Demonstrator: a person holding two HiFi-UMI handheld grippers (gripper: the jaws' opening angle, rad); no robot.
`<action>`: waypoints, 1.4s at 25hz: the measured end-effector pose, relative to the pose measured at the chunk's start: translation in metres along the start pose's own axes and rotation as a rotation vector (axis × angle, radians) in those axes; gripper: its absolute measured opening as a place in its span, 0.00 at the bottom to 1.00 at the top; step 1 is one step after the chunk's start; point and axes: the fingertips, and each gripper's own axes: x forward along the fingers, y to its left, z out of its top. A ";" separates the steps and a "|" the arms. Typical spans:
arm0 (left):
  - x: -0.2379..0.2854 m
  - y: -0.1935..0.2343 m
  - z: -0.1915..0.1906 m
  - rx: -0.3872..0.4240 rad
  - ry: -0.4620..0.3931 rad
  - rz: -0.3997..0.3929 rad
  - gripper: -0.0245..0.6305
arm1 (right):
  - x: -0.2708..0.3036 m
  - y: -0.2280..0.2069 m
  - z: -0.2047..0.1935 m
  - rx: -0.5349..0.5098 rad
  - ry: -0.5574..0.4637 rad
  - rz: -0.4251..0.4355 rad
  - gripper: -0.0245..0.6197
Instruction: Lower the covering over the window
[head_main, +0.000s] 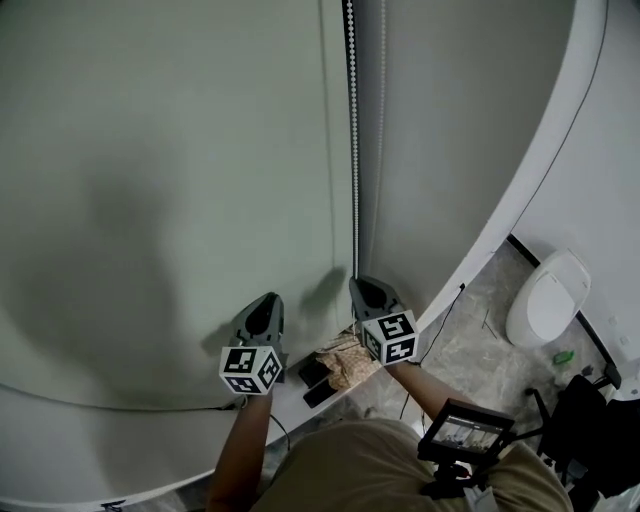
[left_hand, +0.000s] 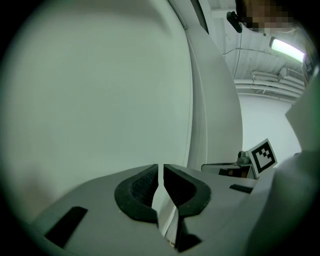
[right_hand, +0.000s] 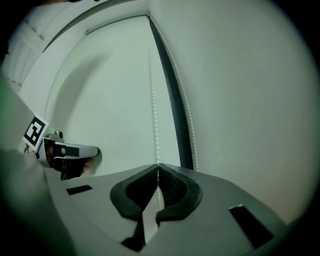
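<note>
Two pale roller blinds cover the window, the left blind (head_main: 170, 180) and the right blind (head_main: 450, 130), with a dark gap (right_hand: 172, 100) between them. A white bead chain (head_main: 354, 150) hangs along that gap. My right gripper (head_main: 362, 285) is at the chain's lower end. In the right gripper view the bead chain (right_hand: 154, 115) runs straight down into the tips of my right gripper (right_hand: 158, 166), which is shut on it. My left gripper (head_main: 268, 300) is held in front of the left blind, apart from the chain. In its own view the left gripper (left_hand: 161, 166) is all but shut, with a thin slit and nothing in it.
The sill below my hands holds a patterned bundle (head_main: 345, 365) and a flat black object (head_main: 315, 380). On the marble floor to the right are a white rounded fixture (head_main: 548, 295), a thin black cable (head_main: 440, 320) and dark gear (head_main: 590, 420). A small screen rig (head_main: 465, 432) sits at the person's chest.
</note>
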 end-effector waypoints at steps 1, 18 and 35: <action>0.001 -0.003 -0.002 -0.001 -0.003 -0.008 0.11 | -0.001 0.003 -0.003 0.001 0.004 0.009 0.05; 0.021 -0.082 0.025 -0.010 -0.105 -0.296 0.22 | 0.002 0.060 -0.030 -0.002 0.059 0.234 0.05; 0.016 -0.078 0.026 0.039 -0.144 -0.221 0.20 | -0.010 0.108 -0.121 0.088 0.261 0.432 0.05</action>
